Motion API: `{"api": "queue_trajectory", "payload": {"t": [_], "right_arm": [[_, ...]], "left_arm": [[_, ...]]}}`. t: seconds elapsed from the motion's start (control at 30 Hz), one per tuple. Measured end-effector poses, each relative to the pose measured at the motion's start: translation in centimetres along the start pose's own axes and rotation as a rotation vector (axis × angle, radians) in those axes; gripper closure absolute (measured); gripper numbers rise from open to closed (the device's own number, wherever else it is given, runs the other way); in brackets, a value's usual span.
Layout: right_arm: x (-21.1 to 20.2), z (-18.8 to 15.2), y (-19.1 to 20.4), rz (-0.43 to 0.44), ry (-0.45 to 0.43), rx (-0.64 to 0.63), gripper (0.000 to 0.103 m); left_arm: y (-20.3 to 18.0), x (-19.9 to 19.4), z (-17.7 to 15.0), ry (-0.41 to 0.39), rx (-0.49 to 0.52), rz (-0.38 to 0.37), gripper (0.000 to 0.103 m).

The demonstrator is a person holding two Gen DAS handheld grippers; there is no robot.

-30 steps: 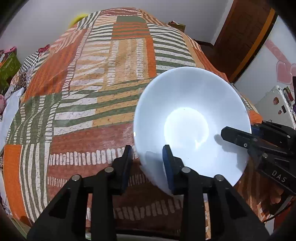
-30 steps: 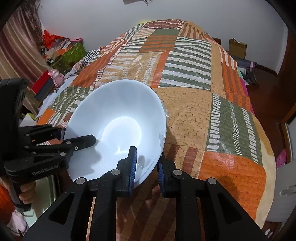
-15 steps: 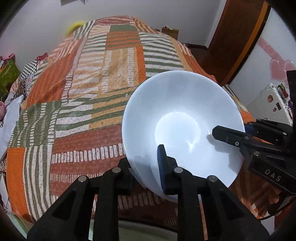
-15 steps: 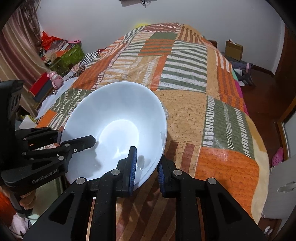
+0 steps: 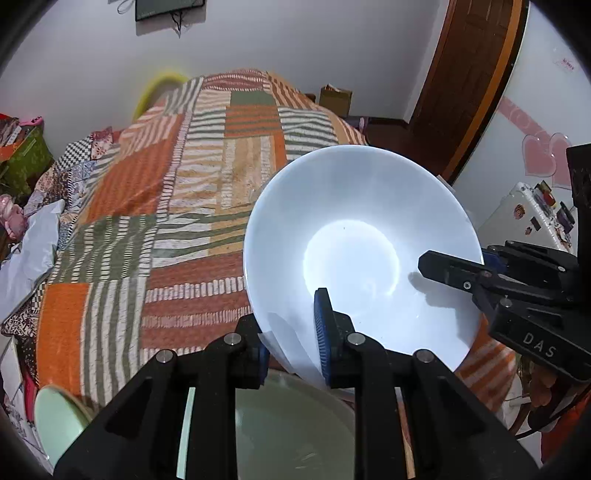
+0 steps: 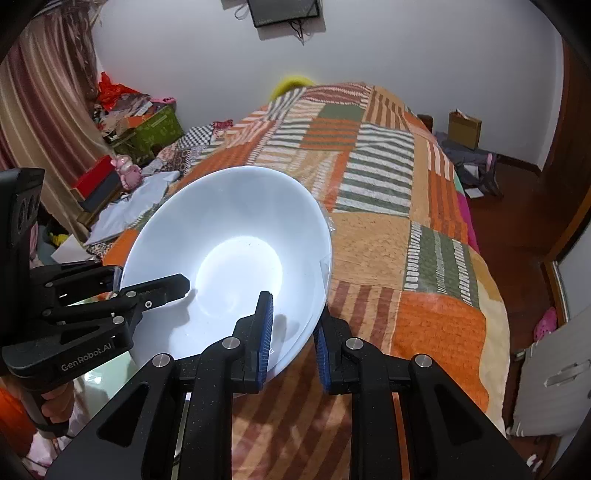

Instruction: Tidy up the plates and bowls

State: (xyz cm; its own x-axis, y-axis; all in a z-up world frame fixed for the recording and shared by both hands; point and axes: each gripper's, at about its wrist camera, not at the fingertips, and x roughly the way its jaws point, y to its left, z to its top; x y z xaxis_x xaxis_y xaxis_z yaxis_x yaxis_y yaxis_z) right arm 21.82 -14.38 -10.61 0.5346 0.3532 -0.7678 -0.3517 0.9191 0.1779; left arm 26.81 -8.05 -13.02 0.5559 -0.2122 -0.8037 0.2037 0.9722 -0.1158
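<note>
The white bowl [image 5: 364,254] hangs tilted in the air between both grippers, held at opposite sides of its rim. The left gripper [image 5: 291,338] is closed on the near rim: one blue-padded finger lies inside the bowl wall, the other outside and underneath. The right gripper [image 6: 291,338] pinches the rim the same way, with one finger inside and its partner outside; in the left wrist view it reaches in from the right of the left fingers.

Below and behind the left fingers sits a pale green dish [image 5: 295,428], with a second pale green piece [image 5: 55,417] off to the left; their exact shapes are hard to judge from this low angle.

Ahead of both pairs of fingers stretches a bed covered by a patchwork blanket [image 6: 388,206] in orange, green and cream stripes. Beyond it stands a plain white wall [image 6: 406,48] with a dark screen [image 6: 282,11] mounted high. Left of the right fingers are a striped curtain [image 6: 40,110], a green crate [image 6: 155,127] and piled clutter. Right of the left fingers stands a brown wooden door [image 5: 469,81], and near it a cardboard box [image 5: 335,99] on the floor.
</note>
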Motion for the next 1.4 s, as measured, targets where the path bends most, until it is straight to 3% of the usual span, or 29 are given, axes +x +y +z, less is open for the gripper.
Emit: {"api": "queue_trajectory", "payload": {"t": [0.63,1.4], "right_arm": [[-2.1,-1.8,7.6,0.073,-0.049,-0.055,0.084],[3.3,-2.9,19.1,0.237,0.026,-0.175,0.084]], "left_arm": [[3.9,-9.6,-6.0,-0.096,-0.079,0.049,0.082],[14.9,-15.0,-13.8,-0.091,-0.26,0.187,0.082]]}}
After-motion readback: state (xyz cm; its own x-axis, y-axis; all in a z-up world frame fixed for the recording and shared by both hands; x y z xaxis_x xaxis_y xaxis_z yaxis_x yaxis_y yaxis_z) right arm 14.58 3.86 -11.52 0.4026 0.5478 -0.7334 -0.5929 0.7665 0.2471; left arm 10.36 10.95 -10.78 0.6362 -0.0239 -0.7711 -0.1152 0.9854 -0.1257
